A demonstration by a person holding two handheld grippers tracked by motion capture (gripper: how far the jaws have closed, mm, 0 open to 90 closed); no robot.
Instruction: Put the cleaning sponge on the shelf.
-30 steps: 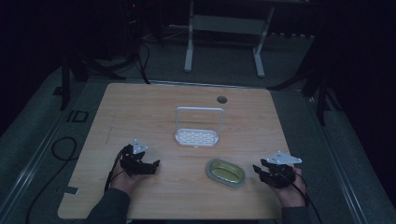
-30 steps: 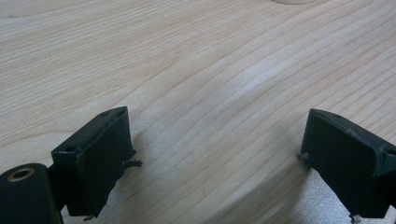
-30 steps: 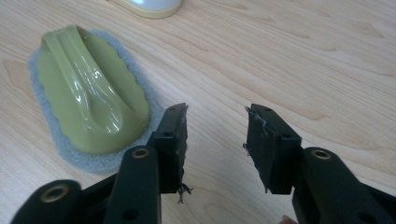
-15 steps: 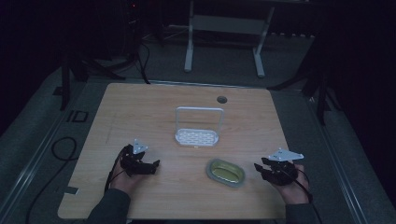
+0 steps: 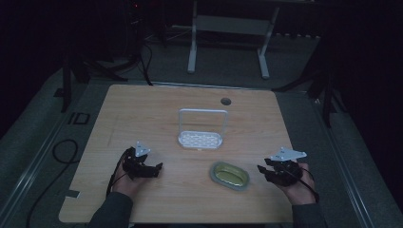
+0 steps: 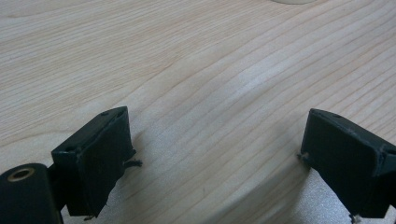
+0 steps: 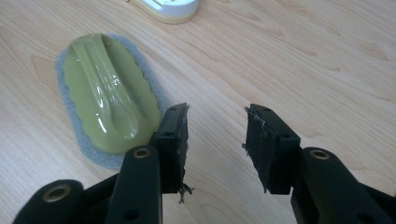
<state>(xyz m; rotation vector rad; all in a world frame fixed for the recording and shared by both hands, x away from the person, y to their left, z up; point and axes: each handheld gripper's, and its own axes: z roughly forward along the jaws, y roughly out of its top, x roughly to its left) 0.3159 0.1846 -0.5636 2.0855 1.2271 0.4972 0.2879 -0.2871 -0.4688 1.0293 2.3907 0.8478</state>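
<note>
A green scrubber on a grey pad [image 5: 229,175] lies on the wooden table [image 5: 142,109], right of centre near the front. My right gripper [image 5: 261,170] rests just right of it, pointing at it. In the right gripper view the scrubber [image 7: 109,88] lies left of the right gripper [image 7: 217,119]. Its jaws have just been closing a little and stand apart with only bare wood between them. My left gripper [image 5: 157,167] rests at the front left, open over bare wood [image 6: 217,135].
A white slotted tray with a tall loop handle [image 5: 201,130] stands at mid-table; its edge [image 7: 170,7] shows beyond the scrubber. A round cable hole [image 5: 225,101] sits near the far edge. Beyond the table stands a white frame [image 5: 228,42].
The right gripper has shifted very slightly to the right. The left hand, the scrubber and the tray have stayed where they were.
</note>
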